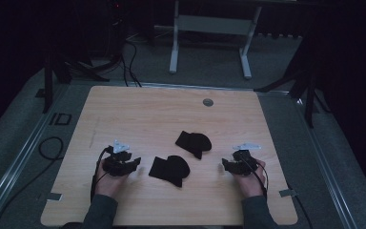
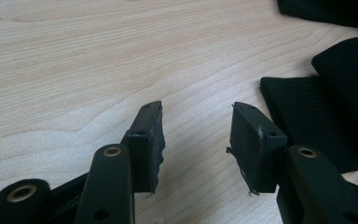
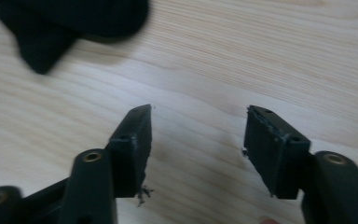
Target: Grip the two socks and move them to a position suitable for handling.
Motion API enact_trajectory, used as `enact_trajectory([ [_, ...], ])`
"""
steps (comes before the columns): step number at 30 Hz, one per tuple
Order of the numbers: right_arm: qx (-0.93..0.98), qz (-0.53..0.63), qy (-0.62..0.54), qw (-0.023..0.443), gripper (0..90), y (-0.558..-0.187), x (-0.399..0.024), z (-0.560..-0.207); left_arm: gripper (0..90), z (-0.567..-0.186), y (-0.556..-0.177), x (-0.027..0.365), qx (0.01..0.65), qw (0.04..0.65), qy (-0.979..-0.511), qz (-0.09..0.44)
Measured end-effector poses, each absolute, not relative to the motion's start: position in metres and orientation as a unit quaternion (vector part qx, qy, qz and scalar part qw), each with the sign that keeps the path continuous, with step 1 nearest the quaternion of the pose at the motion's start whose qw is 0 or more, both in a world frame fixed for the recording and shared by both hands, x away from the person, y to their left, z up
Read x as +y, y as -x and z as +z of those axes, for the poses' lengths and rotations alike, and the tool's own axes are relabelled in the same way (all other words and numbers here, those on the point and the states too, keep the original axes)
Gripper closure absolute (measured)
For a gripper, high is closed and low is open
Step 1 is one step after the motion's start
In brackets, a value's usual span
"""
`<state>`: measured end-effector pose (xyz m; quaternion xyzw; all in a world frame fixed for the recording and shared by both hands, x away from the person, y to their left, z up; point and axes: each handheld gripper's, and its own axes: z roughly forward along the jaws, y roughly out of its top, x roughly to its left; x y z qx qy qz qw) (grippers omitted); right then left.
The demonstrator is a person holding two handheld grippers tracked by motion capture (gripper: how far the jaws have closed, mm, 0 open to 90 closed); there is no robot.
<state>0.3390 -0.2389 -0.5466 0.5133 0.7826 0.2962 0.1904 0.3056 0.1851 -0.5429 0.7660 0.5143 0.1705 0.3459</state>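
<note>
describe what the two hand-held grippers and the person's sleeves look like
Each hand-held gripper, left and right, is black, with two flat jaws faced by ribbed, frayed pads and brass-ringed pivot holes. A pale grey three-cornered plate tops each one, and a black cable trails back along the hand. The person wears dark grey sleeves.

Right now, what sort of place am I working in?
Probably a lab or recording studio set up for capture, not a home: a bare wooden table on grey carpet, dark stands on either side, cables trailing across the floor, and a white desk frame behind.
</note>
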Motion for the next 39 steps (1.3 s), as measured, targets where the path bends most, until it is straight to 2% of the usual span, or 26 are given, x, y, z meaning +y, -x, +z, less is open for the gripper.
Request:
enact_trajectory([
  [2,0.790,0.309,-0.500,0.174,46.6,-0.337,-0.233,-0.545,55.2,-0.543,-0.305,0.185,0.513,0.349,-0.766,0.169],
  [15,0.823,0.328,-0.442,0.143,55.6,-0.326,-0.193,-0.538,55.6,-0.542,-0.304,0.182,0.504,0.354,-0.772,0.158],
  [17,0.828,0.330,-0.430,0.141,58.7,-0.324,-0.186,-0.537,55.6,-0.542,-0.304,0.182,0.502,0.355,-0.773,0.156],
  [18,0.833,0.334,-0.419,0.138,63.2,-0.321,-0.180,-0.536,55.6,-0.542,-0.304,0.181,0.502,0.356,-0.773,0.154],
  [19,0.833,0.334,-0.419,0.138,63.2,-0.321,-0.180,-0.536,55.6,-0.542,-0.304,0.181,0.502,0.358,-0.773,0.153],
  [20,0.837,0.336,-0.409,0.136,67.5,-0.319,-0.174,-0.536,55.6,-0.542,-0.304,0.181,0.501,0.358,-0.773,0.152],
  [25,0.843,0.345,-0.390,0.136,74.1,-0.315,-0.160,-0.535,55.1,-0.541,-0.303,0.180,0.499,0.360,-0.774,0.150],
  [26,0.847,0.351,-0.377,0.136,81.4,-0.313,-0.152,-0.535,54.8,-0.541,-0.303,0.179,0.501,0.361,-0.772,0.150],
  [27,0.847,0.351,-0.377,0.136,81.4,-0.313,-0.152,-0.535,54.5,-0.541,-0.303,0.179,0.501,0.361,-0.772,0.150],
  [30,0.852,0.355,-0.359,0.136,89.0,-0.309,-0.140,-0.534,54.5,-0.541,-0.303,0.179,0.501,0.366,-0.771,0.147],
  [39,0.866,0.348,-0.337,0.125,89.6,-0.304,-0.117,-0.543,54.5,-0.540,-0.302,0.176,0.501,0.374,-0.768,0.138],
])
